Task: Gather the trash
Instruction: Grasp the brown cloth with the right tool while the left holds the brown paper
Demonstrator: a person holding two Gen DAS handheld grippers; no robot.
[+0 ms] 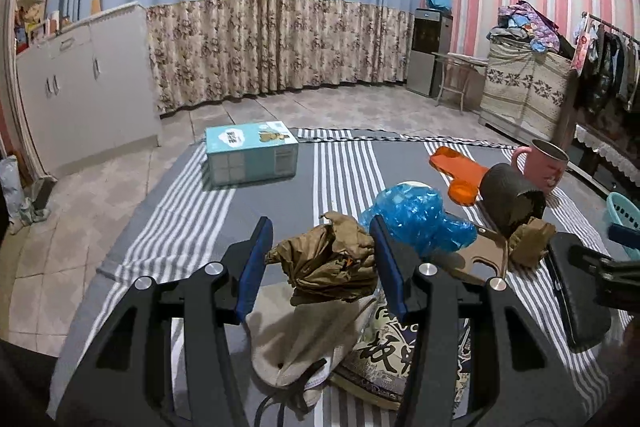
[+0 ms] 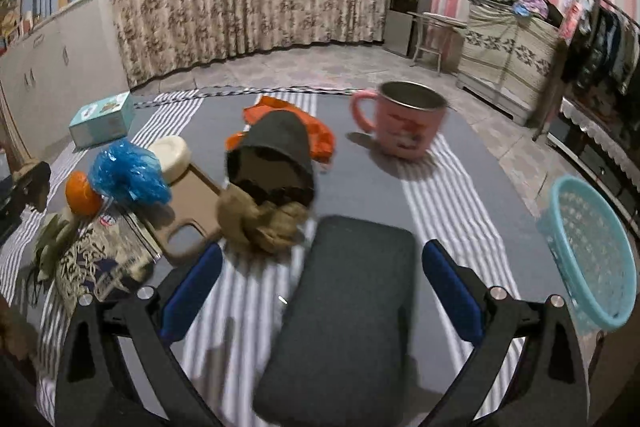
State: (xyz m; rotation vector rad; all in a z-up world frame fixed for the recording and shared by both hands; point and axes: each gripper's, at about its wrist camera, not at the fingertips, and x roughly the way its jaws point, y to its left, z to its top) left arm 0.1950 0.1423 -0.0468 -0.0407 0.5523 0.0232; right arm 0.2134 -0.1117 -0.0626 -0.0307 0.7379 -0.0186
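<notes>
My left gripper point(image 1: 322, 251) stands with its blue pads on both sides of a crumpled brown paper wad point(image 1: 330, 261), touching or nearly touching it, above a beige sock point(image 1: 296, 343). A crumpled blue plastic bag point(image 1: 416, 217) lies just right of it and shows in the right wrist view point(image 2: 126, 173). A second brown paper wad point(image 2: 262, 223) lies by a tipped dark cup point(image 2: 276, 155). My right gripper point(image 2: 322, 267) is open and empty over a dark grey pad point(image 2: 348, 311). A turquoise basket point(image 2: 592, 251) stands at the right.
A pink mug point(image 2: 404, 123), orange plastic pieces point(image 1: 456, 167), a tissue box point(image 1: 252, 157), a tan phone case point(image 2: 188, 223), an orange point(image 2: 80, 193), a white lid point(image 2: 172, 153) and a patterned cloth point(image 1: 384, 351) lie on the striped table cover point(image 1: 200, 211).
</notes>
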